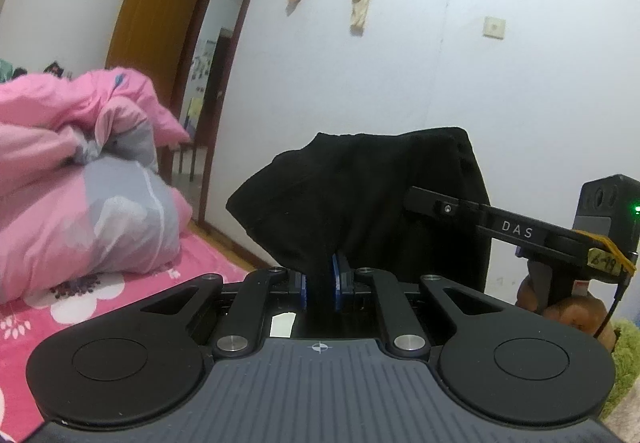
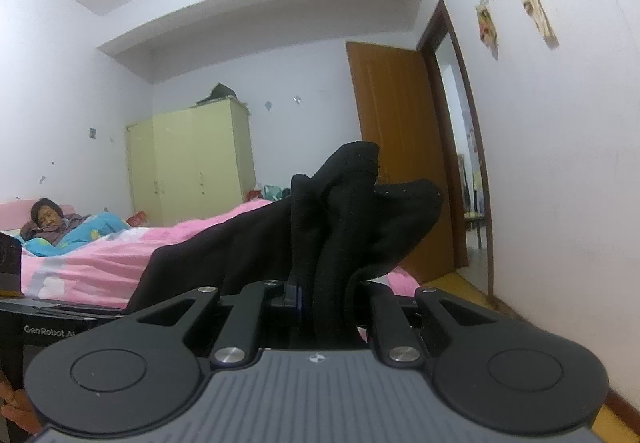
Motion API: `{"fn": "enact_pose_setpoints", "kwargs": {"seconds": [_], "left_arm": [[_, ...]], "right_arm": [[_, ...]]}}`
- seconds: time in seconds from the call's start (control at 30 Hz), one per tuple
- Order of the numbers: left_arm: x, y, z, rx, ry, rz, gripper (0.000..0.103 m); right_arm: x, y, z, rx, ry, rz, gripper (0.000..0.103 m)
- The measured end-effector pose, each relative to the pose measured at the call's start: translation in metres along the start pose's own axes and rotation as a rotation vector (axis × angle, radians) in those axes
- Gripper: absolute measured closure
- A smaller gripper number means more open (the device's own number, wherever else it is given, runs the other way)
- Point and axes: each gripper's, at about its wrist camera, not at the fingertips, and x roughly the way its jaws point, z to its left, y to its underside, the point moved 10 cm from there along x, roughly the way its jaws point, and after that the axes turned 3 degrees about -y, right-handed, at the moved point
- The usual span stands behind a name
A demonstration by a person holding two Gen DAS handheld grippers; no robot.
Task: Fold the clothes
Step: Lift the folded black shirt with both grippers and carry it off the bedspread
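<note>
A: Left wrist view first. What has the left gripper (image 1: 320, 285) got?

B: Its blue-padded fingers (image 1: 338, 283) are clenched on a fold of the black garment (image 1: 360, 199). The cloth rises from the pads and spreads out in the air, in front of the white wall.

A: And the other one?

B: The right gripper (image 1: 416, 199) shows at the right edge of that view, reaching in level; its tip is at the garment's right side. In the right wrist view its own fingers (image 2: 296, 297) are closed tight on a thick bunch of the same black garment (image 2: 344, 211), which bulges above them and trails away to the left, over the pink bedding of the bed (image 2: 100, 267).

A: So the garment hangs between the two grippers?

B: Yes, gripped by both, lifted off the bed.

A: Any containers?

B: A yellow-green wardrobe (image 2: 192, 163) stands against the far wall, doors shut, so its contents cannot be seen. Something dark sits on its top.

A: What else?

B: A heap of pink and grey quilt (image 1: 80, 195) on the bed (image 1: 192, 263), a person (image 2: 48, 223) lying at its far end, an open brown door (image 2: 396, 159).
</note>
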Motion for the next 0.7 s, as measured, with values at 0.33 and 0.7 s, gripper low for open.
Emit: {"fn": "enact_pose_setpoints", "kwargs": {"seconds": [0.33, 0.7], "left_arm": [[0.002, -0.001, 0.022, -0.049, -0.011, 0.012, 0.093], [-0.031, -0.013, -0.003, -0.047, 0.055, -0.039, 0.096]], "right_arm": [[0.024, 0.018, -0.020, 0.045, -0.007, 0.034, 0.090], [-0.030, -0.013, 0.007, 0.044, -0.055, -0.034, 0.090]]}}
